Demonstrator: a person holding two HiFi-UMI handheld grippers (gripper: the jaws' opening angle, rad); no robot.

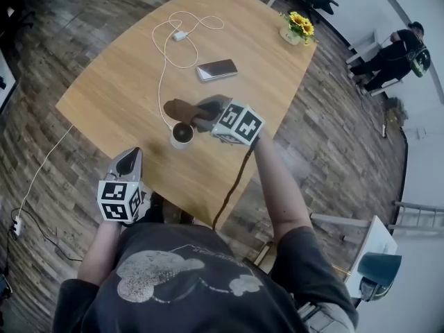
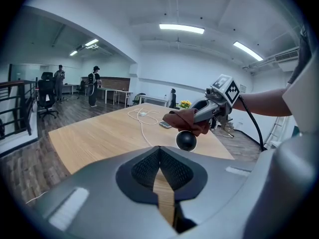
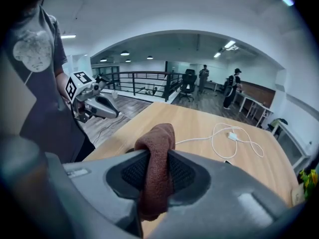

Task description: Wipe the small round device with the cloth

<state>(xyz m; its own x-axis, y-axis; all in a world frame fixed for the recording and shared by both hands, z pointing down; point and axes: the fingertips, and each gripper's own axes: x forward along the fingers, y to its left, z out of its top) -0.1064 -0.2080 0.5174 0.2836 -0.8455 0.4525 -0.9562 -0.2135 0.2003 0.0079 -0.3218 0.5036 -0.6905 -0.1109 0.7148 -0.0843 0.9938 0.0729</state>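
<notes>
The small round device (image 1: pixel 182 134), white with a dark domed top, stands near the front of the wooden table (image 1: pixel 125 89). My right gripper (image 1: pixel 203 114) is shut on a brown cloth (image 1: pixel 179 107), holding it just above and behind the device. In the left gripper view the cloth (image 2: pixel 187 119) hangs right over the dark ball of the device (image 2: pixel 187 141); whether they touch I cannot tell. In the right gripper view the cloth (image 3: pixel 159 133) fills the gripper (image 3: pixel 157 176), and the device is hidden. My left gripper (image 1: pixel 129 159) is shut and holds nothing, off the table's front edge.
A phone (image 1: pixel 217 69) lies beyond the device, with a white cable and charger (image 1: pixel 182 36) looping past it and off the table's left. A sunflower pot (image 1: pixel 297 28) stands at the far corner. A person (image 1: pixel 392 54) is at the far right.
</notes>
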